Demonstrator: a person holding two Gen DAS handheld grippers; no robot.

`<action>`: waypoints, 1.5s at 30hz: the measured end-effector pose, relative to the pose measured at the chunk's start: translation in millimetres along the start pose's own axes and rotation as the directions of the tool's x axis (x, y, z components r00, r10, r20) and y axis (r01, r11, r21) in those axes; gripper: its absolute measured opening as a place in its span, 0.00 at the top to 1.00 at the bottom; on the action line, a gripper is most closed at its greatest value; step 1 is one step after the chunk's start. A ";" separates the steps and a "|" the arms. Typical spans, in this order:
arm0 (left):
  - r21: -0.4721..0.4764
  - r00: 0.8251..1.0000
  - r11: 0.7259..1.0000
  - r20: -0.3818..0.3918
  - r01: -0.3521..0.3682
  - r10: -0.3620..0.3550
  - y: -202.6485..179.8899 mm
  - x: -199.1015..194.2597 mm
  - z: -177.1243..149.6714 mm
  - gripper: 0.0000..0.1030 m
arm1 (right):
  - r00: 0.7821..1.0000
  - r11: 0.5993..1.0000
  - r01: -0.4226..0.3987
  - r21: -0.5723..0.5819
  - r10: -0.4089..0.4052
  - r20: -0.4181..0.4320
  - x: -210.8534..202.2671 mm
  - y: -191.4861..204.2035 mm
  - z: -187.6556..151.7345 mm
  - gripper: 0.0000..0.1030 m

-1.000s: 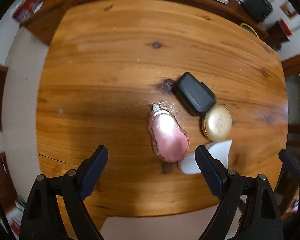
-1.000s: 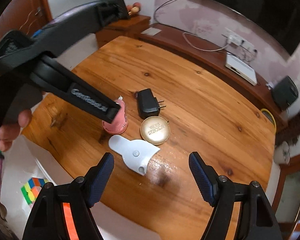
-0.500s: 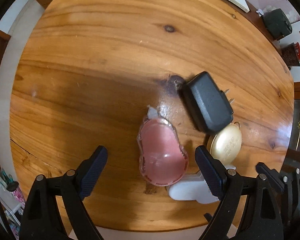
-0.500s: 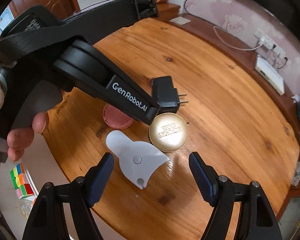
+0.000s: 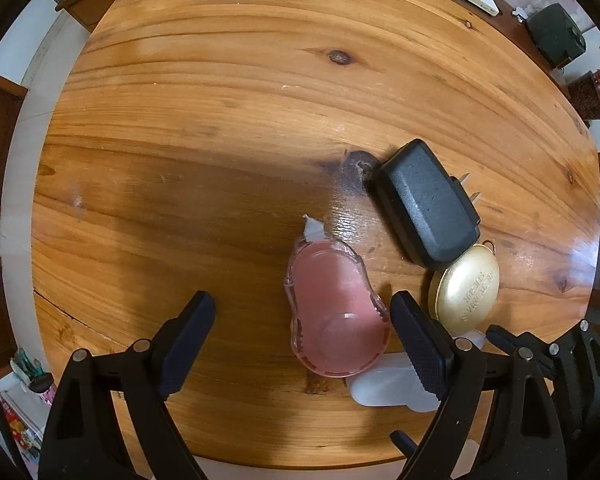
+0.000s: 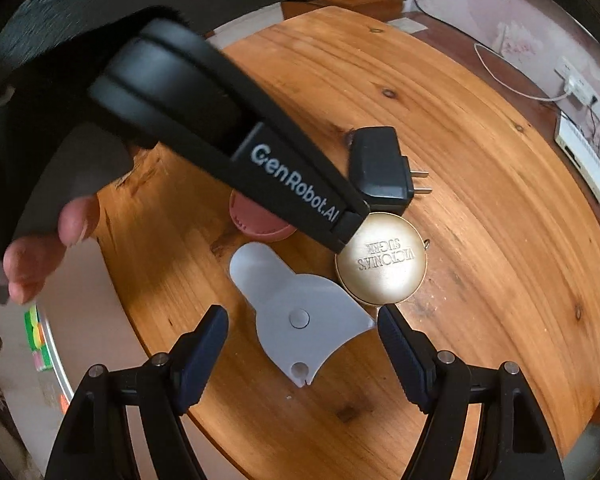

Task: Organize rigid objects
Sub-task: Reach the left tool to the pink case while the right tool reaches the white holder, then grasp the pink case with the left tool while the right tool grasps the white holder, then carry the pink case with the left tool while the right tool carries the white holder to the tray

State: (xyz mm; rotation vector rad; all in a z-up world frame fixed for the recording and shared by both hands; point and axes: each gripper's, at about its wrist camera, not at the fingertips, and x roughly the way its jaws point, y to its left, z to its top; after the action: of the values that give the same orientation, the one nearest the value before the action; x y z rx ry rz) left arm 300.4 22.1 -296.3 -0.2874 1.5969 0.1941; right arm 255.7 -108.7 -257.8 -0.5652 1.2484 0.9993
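Between the wide-open left gripper [image 5: 302,336] fingers on the worktop [image 5: 220,120] lies a pink correction-tape dispenser [image 5: 336,312]; black adapter [image 5: 424,208] at two o'clock; rigid, light, probably slick plastic, best pinched across its flanks; right gripper [image 6: 302,344] gapes, empty, over a white plastic piece [image 6: 296,312].

"GenRobot.AI" on left claw [image 6: 300,184]

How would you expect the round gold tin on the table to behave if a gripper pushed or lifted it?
The gold tin lies flat on the table, so it probably slides, not rolls. Its smooth sheen suggests gripper pads may slip. It looks rigid, likely metal.
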 end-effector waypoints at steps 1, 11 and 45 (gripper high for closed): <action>0.001 1.000 1.000 -0.004 -0.003 0.003 -0.5 0.9 -0.5 0.12 | 1.000 1.000 -0.006 -0.009 0.006 -0.005 -0.3 1.1 -0.5 0.24; 0.007 0.998 0.999 -0.040 -0.053 0.053 3.4 8.8 -6.8 0.12 | 0.995 0.979 0.081 -0.186 -0.090 -0.042 6.7 34.4 -8.1 0.24; 0.170 0.989 0.985 0.147 -0.022 -0.004 10.1 -75.6 -83.8 0.49 | 0.960 0.971 0.235 0.038 -0.238 0.148 -66.5 39.5 -38.0 0.46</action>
State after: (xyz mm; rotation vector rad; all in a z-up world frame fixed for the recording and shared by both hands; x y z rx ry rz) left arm 219.8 11.6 -217.3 -0.1297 1.4585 0.0823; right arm 202.4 -141.2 -198.5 -0.5962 1.0278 0.8123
